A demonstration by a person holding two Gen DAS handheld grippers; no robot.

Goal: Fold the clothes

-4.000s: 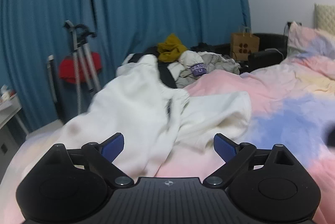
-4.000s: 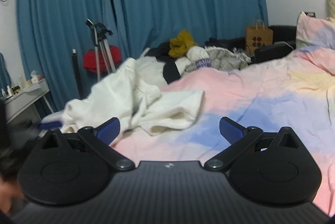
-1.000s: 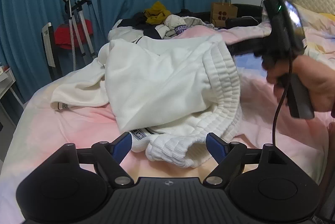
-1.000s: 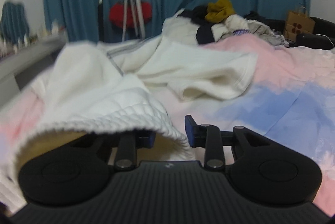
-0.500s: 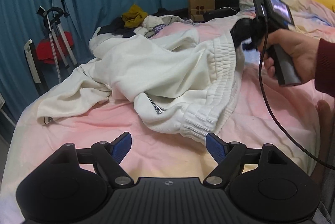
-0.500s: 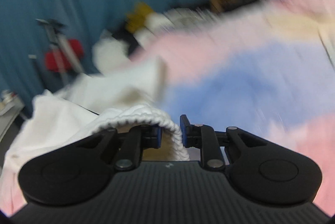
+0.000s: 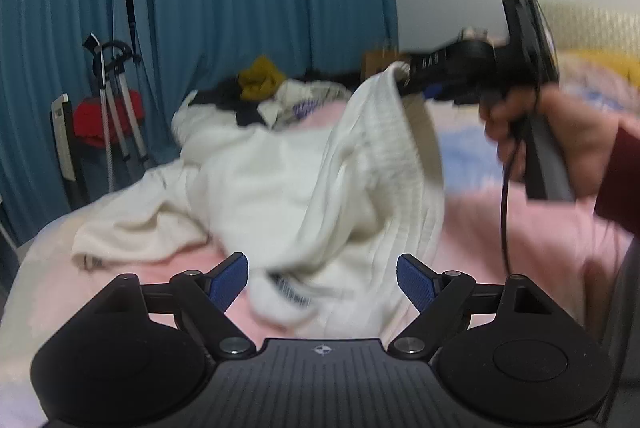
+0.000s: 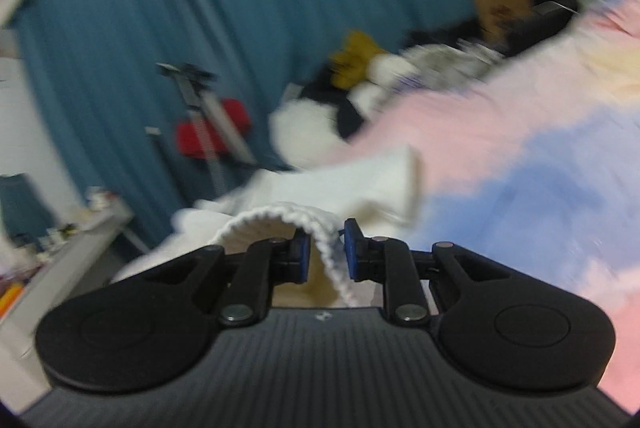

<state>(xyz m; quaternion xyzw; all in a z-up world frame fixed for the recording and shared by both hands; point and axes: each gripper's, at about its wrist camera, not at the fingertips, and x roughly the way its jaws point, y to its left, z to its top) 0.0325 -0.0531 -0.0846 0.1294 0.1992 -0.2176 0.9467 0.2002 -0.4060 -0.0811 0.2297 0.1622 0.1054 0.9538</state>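
The left gripper (image 7: pixel 322 278) hangs wide open and empty just above the white garment (image 7: pixel 280 184) heaped on the pink bed cover (image 7: pixel 520 228); its small printed label is too blurred to read. The right gripper (image 8: pixel 326 254) pinches the garment's ribbed waistband (image 8: pixel 320 228), lifting it.

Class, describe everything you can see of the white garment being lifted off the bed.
The white garment looks like soft, thick knit cotton, cream-white, with a ribbed elastic band along one edge. A dark-printed label shows near its lower fold. The right tool is shut on the ribbed band and holds that edge up, so the cloth hangs in a crumpled drape. The rest lies bunched on the pink bedspread. The open left tool does not touch it.
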